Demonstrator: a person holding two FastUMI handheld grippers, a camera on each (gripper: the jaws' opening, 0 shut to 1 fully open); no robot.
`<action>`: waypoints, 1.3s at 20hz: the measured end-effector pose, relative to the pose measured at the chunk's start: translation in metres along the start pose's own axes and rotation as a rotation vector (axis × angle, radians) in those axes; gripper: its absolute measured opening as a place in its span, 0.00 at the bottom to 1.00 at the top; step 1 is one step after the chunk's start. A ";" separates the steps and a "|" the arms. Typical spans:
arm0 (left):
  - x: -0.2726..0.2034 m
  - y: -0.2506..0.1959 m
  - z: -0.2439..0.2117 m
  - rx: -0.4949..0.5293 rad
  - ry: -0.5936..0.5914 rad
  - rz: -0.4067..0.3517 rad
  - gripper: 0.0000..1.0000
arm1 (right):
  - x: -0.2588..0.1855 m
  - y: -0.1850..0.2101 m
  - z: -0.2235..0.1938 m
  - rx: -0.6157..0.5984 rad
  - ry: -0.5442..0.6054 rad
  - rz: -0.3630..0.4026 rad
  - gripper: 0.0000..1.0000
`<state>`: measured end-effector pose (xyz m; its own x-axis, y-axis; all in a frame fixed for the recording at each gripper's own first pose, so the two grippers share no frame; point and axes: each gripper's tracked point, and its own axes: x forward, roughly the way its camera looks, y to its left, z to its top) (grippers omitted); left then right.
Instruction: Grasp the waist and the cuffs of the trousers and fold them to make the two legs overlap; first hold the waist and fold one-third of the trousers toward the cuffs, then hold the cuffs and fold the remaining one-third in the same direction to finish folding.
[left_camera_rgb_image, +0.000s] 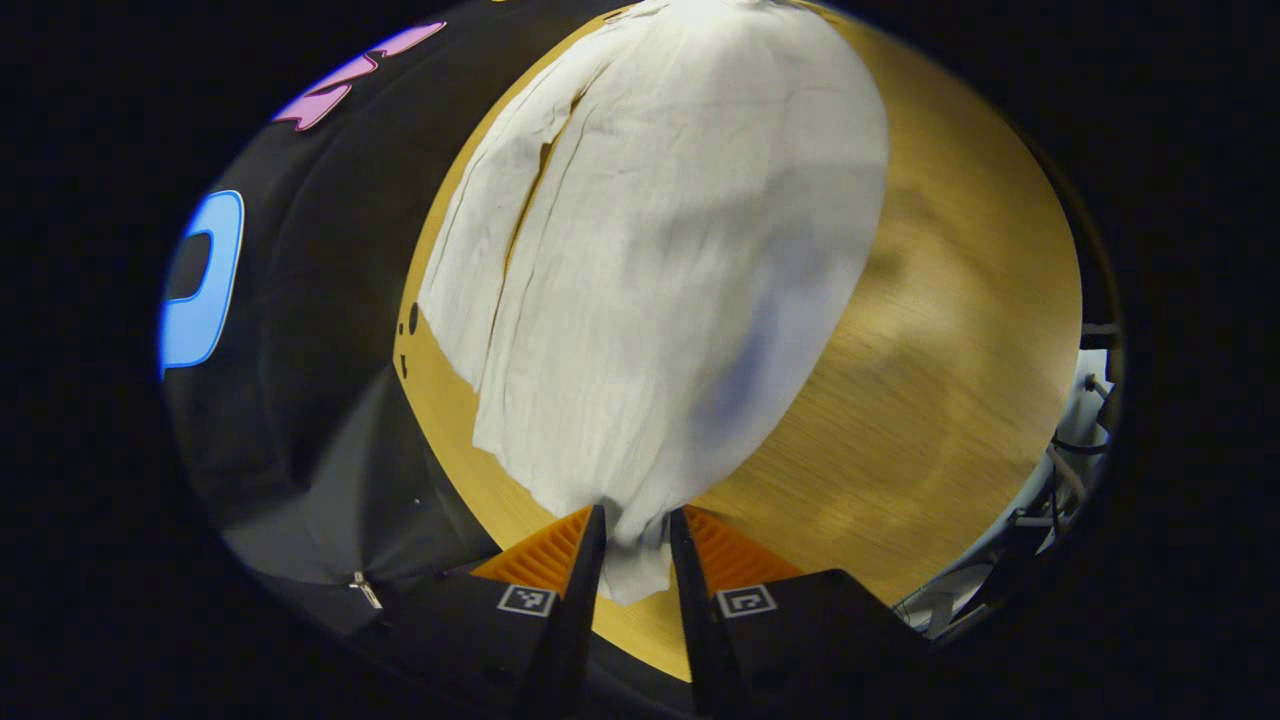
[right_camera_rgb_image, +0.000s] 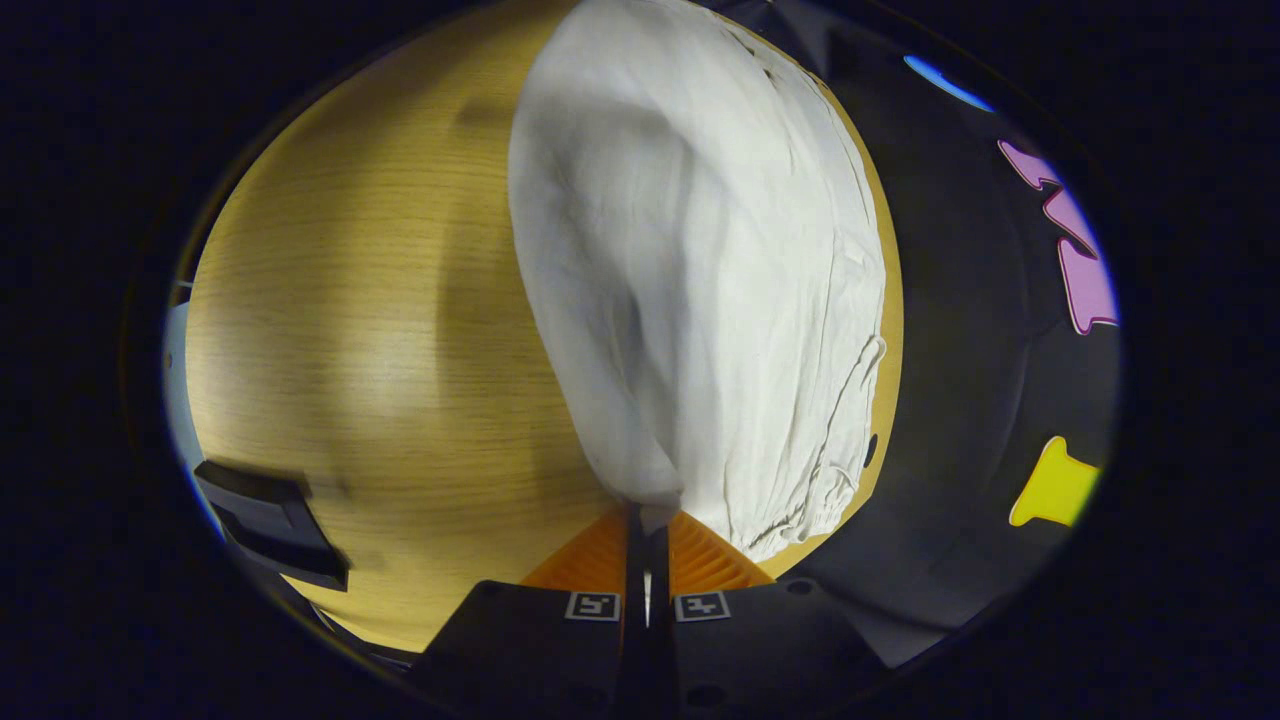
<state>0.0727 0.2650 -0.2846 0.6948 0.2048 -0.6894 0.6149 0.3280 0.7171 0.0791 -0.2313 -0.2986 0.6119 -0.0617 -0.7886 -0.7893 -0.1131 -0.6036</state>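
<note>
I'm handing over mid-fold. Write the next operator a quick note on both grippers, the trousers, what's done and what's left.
Left hand-held gripper: fingers slightly apart with an edge of the white trousers pinched between them.
Right hand-held gripper: shut on another edge of the trousers.
The trousers are partly lifted, the rest lying on the wooden table near the wall side.
Done: both ends gripped, cloth raised.
Left: lay the fold down, then both thirds folds.

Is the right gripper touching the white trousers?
Touching. In the right gripper view, the right gripper has its fingers closed together on an edge of the white trousers, pinching the cloth where it rises from the wooden table.
</note>
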 end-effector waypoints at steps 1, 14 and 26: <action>0.000 -0.002 0.000 0.005 0.004 -0.010 0.40 | 0.000 0.000 0.000 0.008 -0.003 0.005 0.05; -0.019 0.028 0.017 -0.135 -0.020 0.071 0.06 | -0.014 -0.026 -0.007 0.208 -0.021 -0.049 0.05; -0.034 0.181 0.069 -0.344 -0.157 0.329 0.06 | -0.034 -0.153 -0.010 0.582 -0.077 -0.288 0.05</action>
<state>0.1859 0.2540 -0.1238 0.8953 0.2158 -0.3898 0.2135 0.5601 0.8004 0.1794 -0.2219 -0.1778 0.8143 -0.0357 -0.5793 -0.5069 0.4424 -0.7398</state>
